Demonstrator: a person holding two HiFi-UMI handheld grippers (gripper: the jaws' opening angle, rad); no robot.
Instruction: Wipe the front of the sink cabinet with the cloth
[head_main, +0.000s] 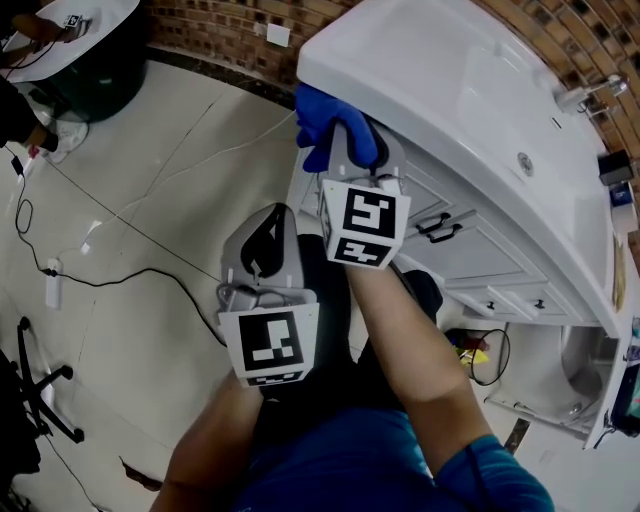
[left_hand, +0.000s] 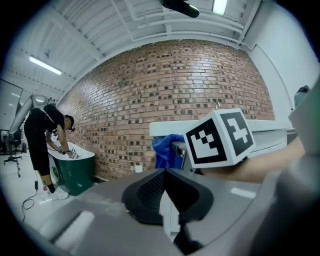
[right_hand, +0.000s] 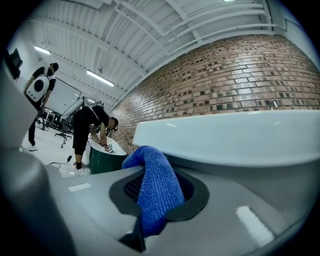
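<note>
Right gripper (head_main: 345, 140) has its jaws clamped on the blue cloth (right_hand: 159, 192), up at the cabinet's (head_main: 480, 240) top corner. Whether they touch is hidden under the sink (head_main: 450, 80) rim. Left gripper (left_hand: 164, 173) has its jaws closed on nothing.

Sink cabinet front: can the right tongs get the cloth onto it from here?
Likely yes: right tongs grip the blue cloth right beside the sink cabinet front, nothing visible between; left tongs sit back, clear.
</note>
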